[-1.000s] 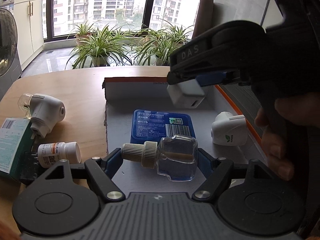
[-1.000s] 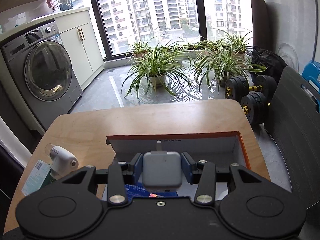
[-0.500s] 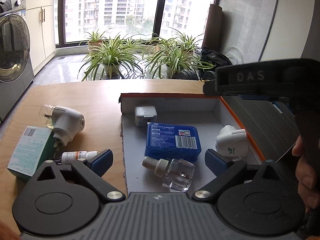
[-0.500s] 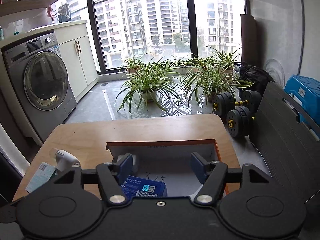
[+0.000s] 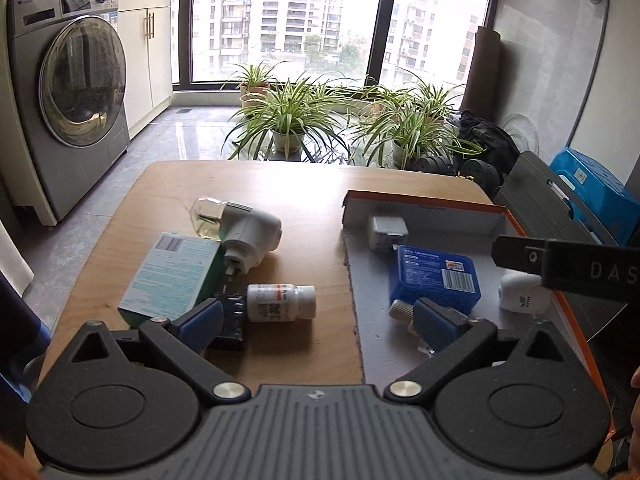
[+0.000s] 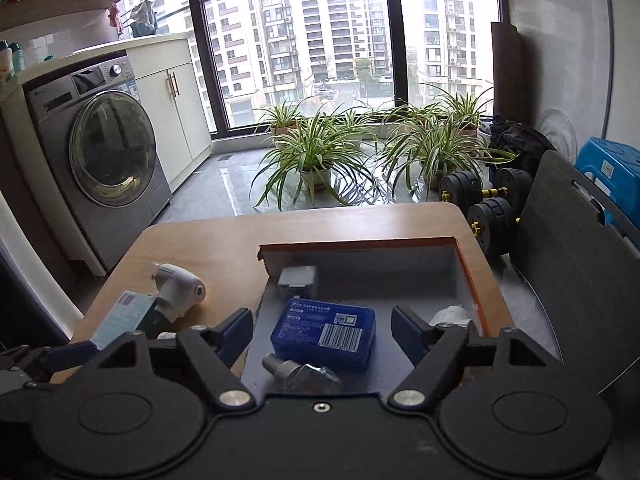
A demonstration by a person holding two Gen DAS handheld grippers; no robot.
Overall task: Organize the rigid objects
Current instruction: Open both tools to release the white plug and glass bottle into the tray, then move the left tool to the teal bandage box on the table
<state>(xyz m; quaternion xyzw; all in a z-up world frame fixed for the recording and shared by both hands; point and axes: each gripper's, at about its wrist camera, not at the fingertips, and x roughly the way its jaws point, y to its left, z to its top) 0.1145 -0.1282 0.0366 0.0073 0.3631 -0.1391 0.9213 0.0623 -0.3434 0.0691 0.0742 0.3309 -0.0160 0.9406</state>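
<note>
My left gripper [image 5: 318,322] stands wide open above the table, holding nothing; a white pill bottle [image 5: 280,302] lies below and ahead of its fingers. The grey box with an orange rim [image 5: 420,202] holds a white charger cube [image 5: 386,232], a blue case [image 5: 436,278], a clear bottle [image 5: 402,310] half hidden behind my right-hand finger, and a white plug-in device [image 5: 524,298]. My right gripper [image 6: 322,328] hangs over the box with its jaws opening and nothing pressed between them; the blue case [image 6: 324,332] and the clear bottle [image 6: 300,372] lie beneath it.
On the wooden table [image 5: 240,184], left of the box, lie a white vaporizer with a clear bottle [image 5: 248,230], a teal carton [image 5: 172,276] and a small black part [image 5: 230,316]. Beyond the table are potted plants [image 5: 288,120], a washing machine [image 5: 76,92] and dumbbells [image 6: 484,200].
The left gripper opened and let go of the clear bottle, which now lies in the box. The right gripper released the white charger at the box's back left. Both pulled back and upward.
</note>
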